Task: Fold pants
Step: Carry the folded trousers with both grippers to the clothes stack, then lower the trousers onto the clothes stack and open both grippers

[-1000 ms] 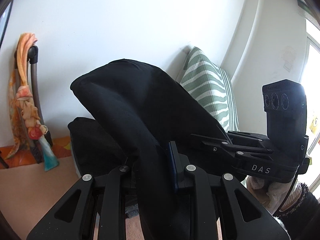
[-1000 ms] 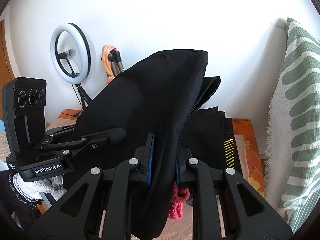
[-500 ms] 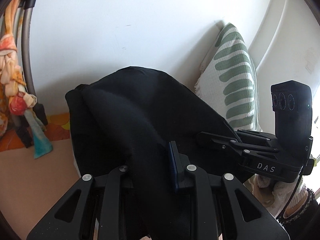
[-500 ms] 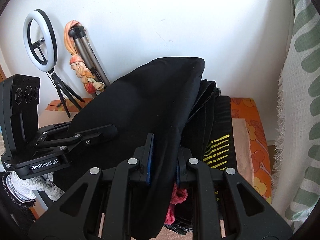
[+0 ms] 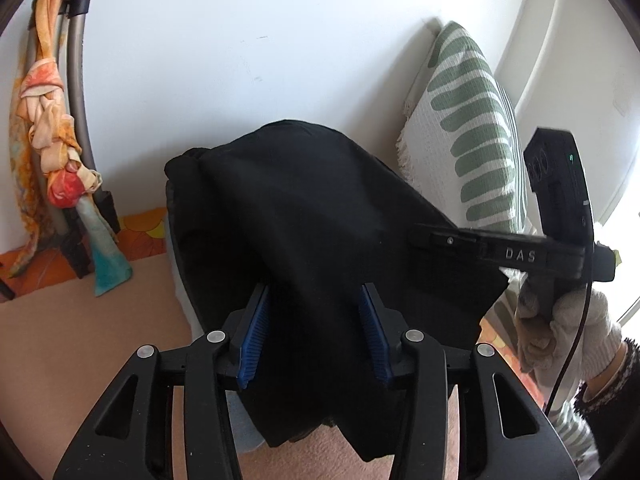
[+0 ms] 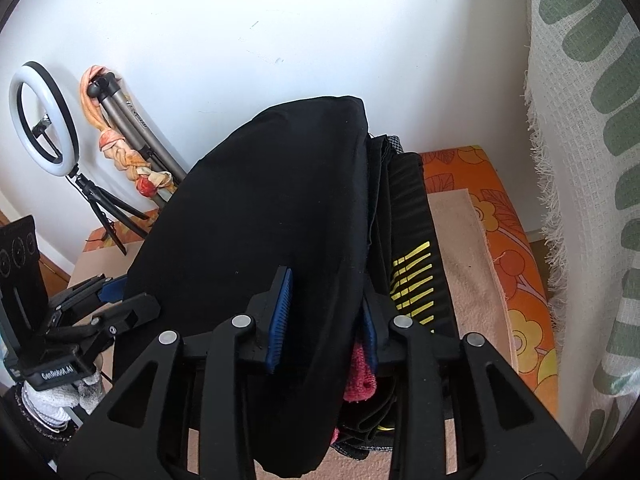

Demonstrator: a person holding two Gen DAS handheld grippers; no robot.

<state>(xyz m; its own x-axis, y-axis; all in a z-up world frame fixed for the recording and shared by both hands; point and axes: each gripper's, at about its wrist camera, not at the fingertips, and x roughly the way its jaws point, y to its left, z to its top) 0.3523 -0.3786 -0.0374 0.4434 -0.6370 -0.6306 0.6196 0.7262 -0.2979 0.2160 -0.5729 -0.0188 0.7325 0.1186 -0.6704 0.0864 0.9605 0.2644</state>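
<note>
Both grippers have their fingers spread wide apart, and the black pants [image 5: 304, 216] lie loose between the blue pads without being pinched. On the left gripper [image 5: 316, 328] the cloth drapes over the gap and hangs down past the fingers. On the right gripper [image 6: 324, 316] the pants sit the same way, a big dark hump that rises up in front and droops low at the bottom. Just beside the pants on the right is a pile of other dark clothes [image 6: 408, 216], one with yellow stripes, and a bit of red cloth [image 6: 360, 376] peeks out under them. All of it rests on a tan cover [image 6: 464, 256] over an orange flowery mattress [image 6: 508, 240]. A green and white striped pillow [image 5: 468, 128] leans on the white wall [image 5: 240, 40]. Far to the left stand a ring light [image 6: 42, 120] and a tripod [image 6: 140, 136] with an orange scarf [image 5: 44, 120] tied on it.
</note>
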